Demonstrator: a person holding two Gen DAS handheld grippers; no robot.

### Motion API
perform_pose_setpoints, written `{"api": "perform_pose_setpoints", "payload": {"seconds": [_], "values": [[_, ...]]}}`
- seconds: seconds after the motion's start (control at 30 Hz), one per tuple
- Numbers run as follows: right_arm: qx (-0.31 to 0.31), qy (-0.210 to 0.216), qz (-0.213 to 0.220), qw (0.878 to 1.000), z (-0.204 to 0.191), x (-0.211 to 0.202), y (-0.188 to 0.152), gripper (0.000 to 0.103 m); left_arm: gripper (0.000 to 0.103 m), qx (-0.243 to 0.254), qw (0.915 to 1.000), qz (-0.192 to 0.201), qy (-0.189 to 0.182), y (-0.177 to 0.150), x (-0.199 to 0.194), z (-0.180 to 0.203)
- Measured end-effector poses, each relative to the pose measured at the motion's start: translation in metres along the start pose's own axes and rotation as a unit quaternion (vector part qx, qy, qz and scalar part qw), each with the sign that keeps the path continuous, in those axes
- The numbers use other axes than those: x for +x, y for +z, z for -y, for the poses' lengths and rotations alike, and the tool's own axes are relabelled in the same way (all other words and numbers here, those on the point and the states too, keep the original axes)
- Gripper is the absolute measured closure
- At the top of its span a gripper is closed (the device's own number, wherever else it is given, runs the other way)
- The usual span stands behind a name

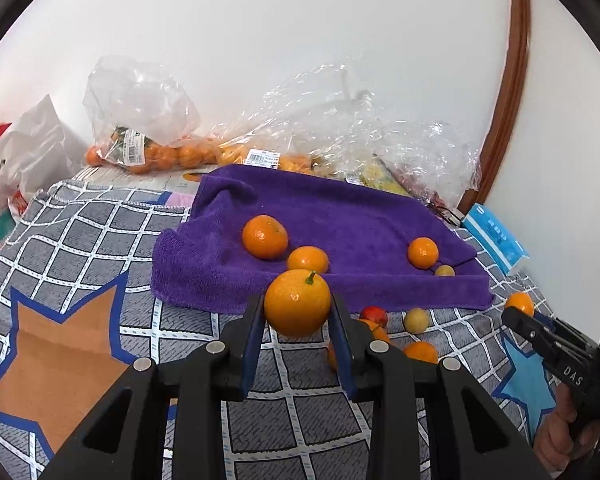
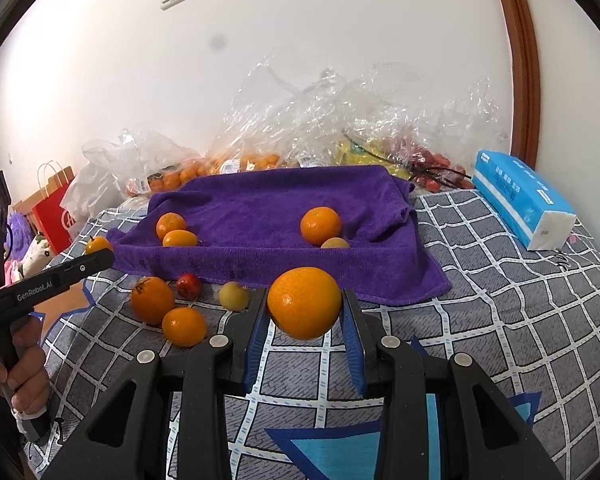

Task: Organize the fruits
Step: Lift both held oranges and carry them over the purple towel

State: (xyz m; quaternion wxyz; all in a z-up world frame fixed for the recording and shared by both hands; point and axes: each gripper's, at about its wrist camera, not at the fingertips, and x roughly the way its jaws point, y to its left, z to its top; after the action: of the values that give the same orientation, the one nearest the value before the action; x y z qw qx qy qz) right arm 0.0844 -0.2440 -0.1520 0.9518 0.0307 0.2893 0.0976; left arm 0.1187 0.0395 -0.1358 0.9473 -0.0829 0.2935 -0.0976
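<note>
My left gripper (image 1: 298, 308) is shut on an orange with a green stem (image 1: 297, 303), held above the bedspread just short of the purple towel (image 1: 324, 216). My right gripper (image 2: 305, 306) is shut on a second orange (image 2: 304, 303), also in front of the towel (image 2: 268, 208). On the towel lie two oranges at the left (image 2: 171, 225), and one orange (image 2: 320, 225) with a small yellow fruit (image 2: 335, 243) at the right. On the bedspread before the towel lie two oranges (image 2: 152, 299), a red fruit (image 2: 189, 286) and a yellow fruit (image 2: 233, 296).
Clear plastic bags of fruit (image 2: 300, 136) are heaped along the wall behind the towel. A blue tissue pack (image 2: 520, 196) lies at the right. A red paper bag (image 2: 56, 216) stands off the bed at the left. The bedspread (image 2: 500, 280) is a grey checked cloth with star shapes.
</note>
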Motion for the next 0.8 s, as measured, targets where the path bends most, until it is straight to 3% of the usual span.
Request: {"api": "perform_pose_setpoints", "payload": {"seconds": [0.4, 0.63, 0.8], "values": [[0.009, 0.002, 0.02, 1.0, 0.0, -0.012, 0.025, 0.068, 0.072, -0.008, 1.0, -0.002, 0.003, 0.014, -0.022, 0.0], [-0.016, 0.007, 0.043, 0.999, -0.016, -0.011, 0.067, 0.068, 0.072, -0.004, 0.9997, 0.019, 0.013, 0.049, -0.033, 0.005], [-0.021, 0.015, 0.049, 0.998, -0.022, 0.003, 0.091, 0.068, 0.072, -0.008, 0.9994, 0.028, 0.018, 0.075, -0.02, 0.007]]}}
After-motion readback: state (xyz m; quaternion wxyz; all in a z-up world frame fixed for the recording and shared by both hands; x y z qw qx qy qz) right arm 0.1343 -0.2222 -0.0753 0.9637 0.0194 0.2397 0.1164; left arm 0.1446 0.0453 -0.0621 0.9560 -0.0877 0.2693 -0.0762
